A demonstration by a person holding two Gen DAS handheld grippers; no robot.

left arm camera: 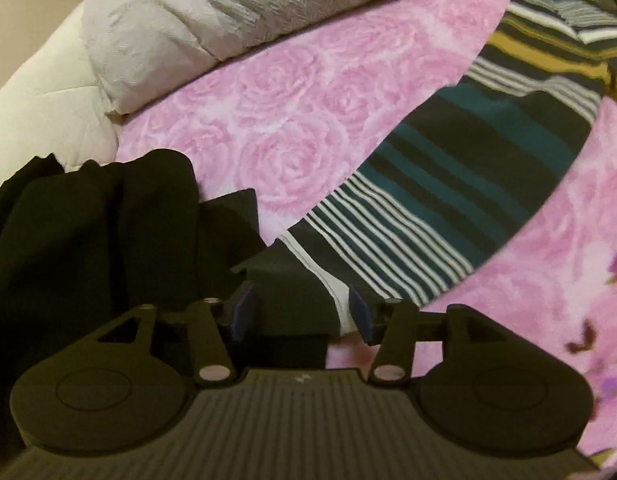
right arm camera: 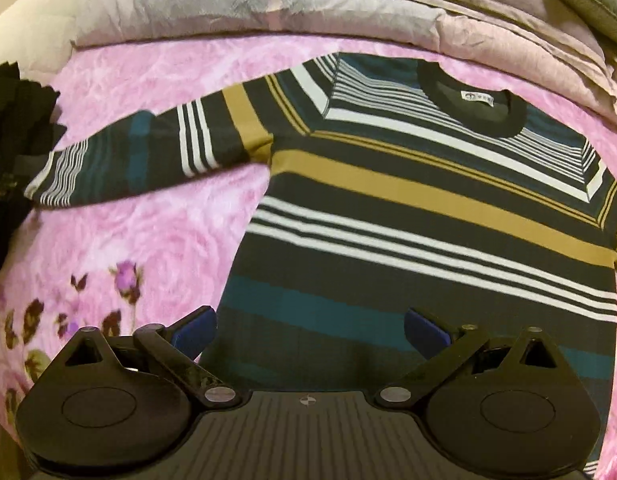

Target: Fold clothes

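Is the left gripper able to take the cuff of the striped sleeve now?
Probably yes. The left gripper is open with the cuff lying flat just ahead of its fingers; only black clothing lies beside it.

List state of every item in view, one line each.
striped sweater: spread flat, front up, sleeve stretched out sideways, unfolded.
black garment: bunched heap beside the sleeve cuff.
grey quilt: crumpled along the bed's far edge.
left gripper: open, empty.
right gripper: open, empty.

Pink rose-print blanket (right arm camera: 140, 240) covers the bed. Grey-and-mauve folded quilt (right arm camera: 348, 12) piled along its far edge, cream padded surface (left arm camera: 40, 92) beyond at left.
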